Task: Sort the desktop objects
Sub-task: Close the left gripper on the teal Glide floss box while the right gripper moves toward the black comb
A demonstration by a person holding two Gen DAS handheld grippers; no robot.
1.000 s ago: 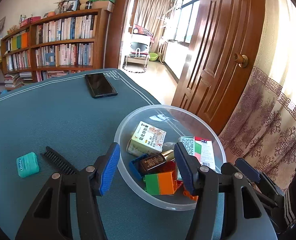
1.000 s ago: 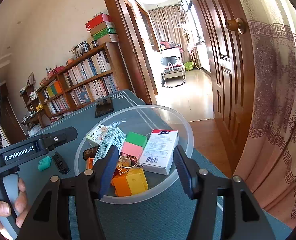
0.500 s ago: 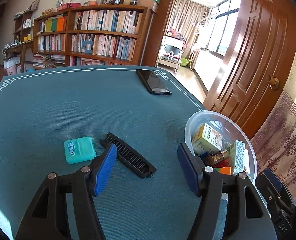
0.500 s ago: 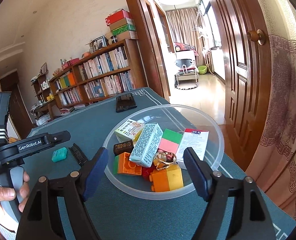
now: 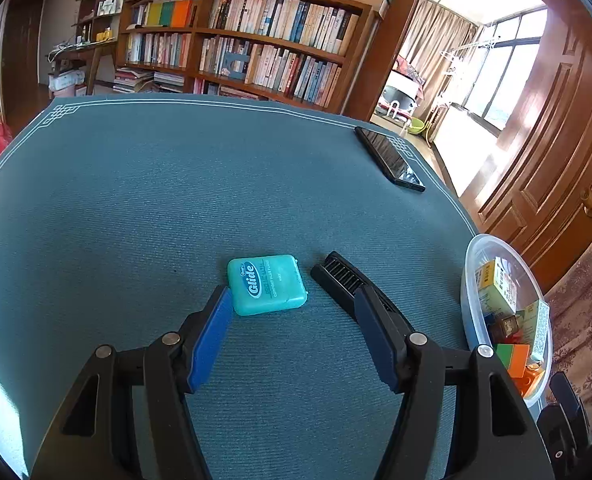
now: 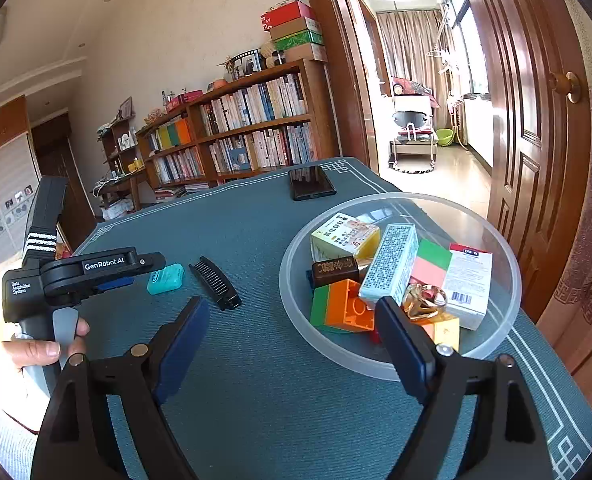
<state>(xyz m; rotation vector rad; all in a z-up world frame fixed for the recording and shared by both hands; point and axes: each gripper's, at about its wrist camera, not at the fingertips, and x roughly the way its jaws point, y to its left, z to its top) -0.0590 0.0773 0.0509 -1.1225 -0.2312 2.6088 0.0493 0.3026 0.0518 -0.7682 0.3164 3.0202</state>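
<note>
A teal Glide floss box (image 5: 267, 284) lies on the blue-green table mat, just ahead of my open, empty left gripper (image 5: 294, 308). A black comb (image 5: 346, 280) lies right of it, partly under the right finger. The floss box (image 6: 166, 278) and comb (image 6: 215, 282) also show in the right wrist view. A clear plastic bowl (image 6: 496, 240) holds medicine boxes, toy bricks, a small brown bottle and a gold ring. My right gripper (image 6: 292, 328) is open and empty, its right finger over the bowl's near rim. The bowl (image 5: 472, 276) sits at the table's right edge.
A black phone (image 5: 390, 159) lies at the far right corner of the table. The left gripper's body (image 6: 80, 276) and the hand holding it are at the left of the right wrist view. A bookshelf and wooden door stand beyond the table.
My left gripper has swung left from over the bowl to the floss box and comb. My right gripper has drawn back and left from the bowl. Both stay open.
</note>
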